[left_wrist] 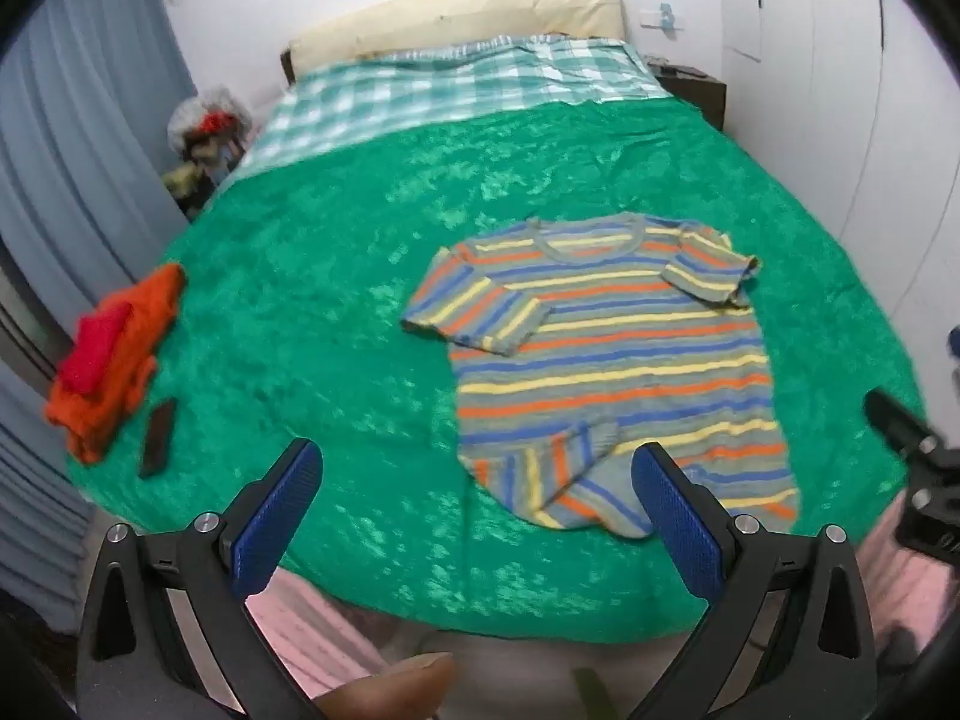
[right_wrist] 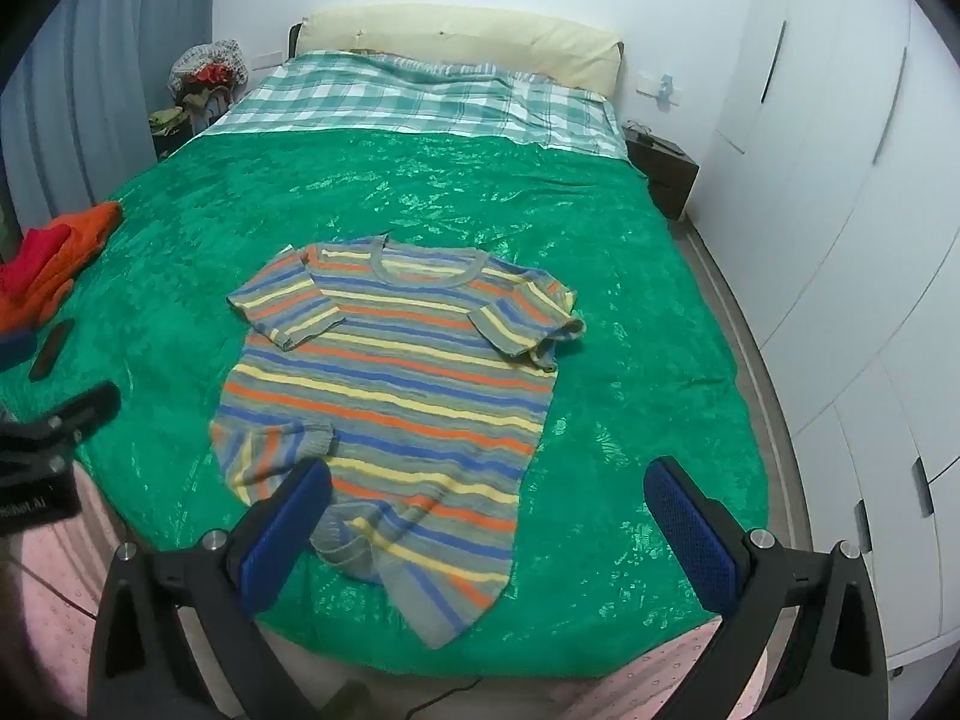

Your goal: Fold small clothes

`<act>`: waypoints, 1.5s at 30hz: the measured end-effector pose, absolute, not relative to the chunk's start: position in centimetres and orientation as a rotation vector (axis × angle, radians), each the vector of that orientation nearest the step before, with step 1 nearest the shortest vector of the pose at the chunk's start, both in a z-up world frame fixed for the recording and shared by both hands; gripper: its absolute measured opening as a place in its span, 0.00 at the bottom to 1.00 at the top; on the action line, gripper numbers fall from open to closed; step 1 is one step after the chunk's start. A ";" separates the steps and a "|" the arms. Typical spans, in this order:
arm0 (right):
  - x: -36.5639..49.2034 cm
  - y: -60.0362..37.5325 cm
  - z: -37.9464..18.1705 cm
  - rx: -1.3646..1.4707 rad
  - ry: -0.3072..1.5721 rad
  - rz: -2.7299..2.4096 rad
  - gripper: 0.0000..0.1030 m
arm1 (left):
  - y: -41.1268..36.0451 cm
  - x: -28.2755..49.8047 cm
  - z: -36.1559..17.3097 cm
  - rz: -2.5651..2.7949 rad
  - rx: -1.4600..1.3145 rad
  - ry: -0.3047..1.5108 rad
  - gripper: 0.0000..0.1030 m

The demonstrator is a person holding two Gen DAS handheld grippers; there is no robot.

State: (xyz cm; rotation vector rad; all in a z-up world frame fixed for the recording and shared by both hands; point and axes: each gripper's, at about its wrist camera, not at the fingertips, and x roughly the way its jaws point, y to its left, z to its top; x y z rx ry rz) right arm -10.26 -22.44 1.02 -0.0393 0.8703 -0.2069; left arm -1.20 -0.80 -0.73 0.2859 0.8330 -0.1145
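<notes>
A striped sweater [left_wrist: 612, 354] in grey, orange, yellow and blue lies face up on the green bedspread [left_wrist: 336, 324], collar toward the pillows. Both sleeves are folded in across its front, and the near left hem corner is turned over. My left gripper [left_wrist: 477, 468] hovers open above the bed's near edge, left of the sweater's hem, with nothing between its blue pads [left_wrist: 282, 516]. My right gripper [right_wrist: 486, 486] is open too, above the sweater [right_wrist: 396, 372] near its bottom hem. Neither gripper touches the cloth.
A pile of orange and red clothes [left_wrist: 114, 354] and a dark phone [left_wrist: 159, 437] lie at the bed's left edge. White wardrobe doors [right_wrist: 840, 240] run along the right. A dark nightstand [right_wrist: 660, 174] stands by the headboard. Pink fabric [left_wrist: 312, 630] shows below the near edge.
</notes>
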 end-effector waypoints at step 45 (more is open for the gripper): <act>-9.3 -22.3 -1.8 -0.071 0.922 -0.259 1.00 | -1.6 0.0 -3.2 -0.255 0.190 0.920 1.00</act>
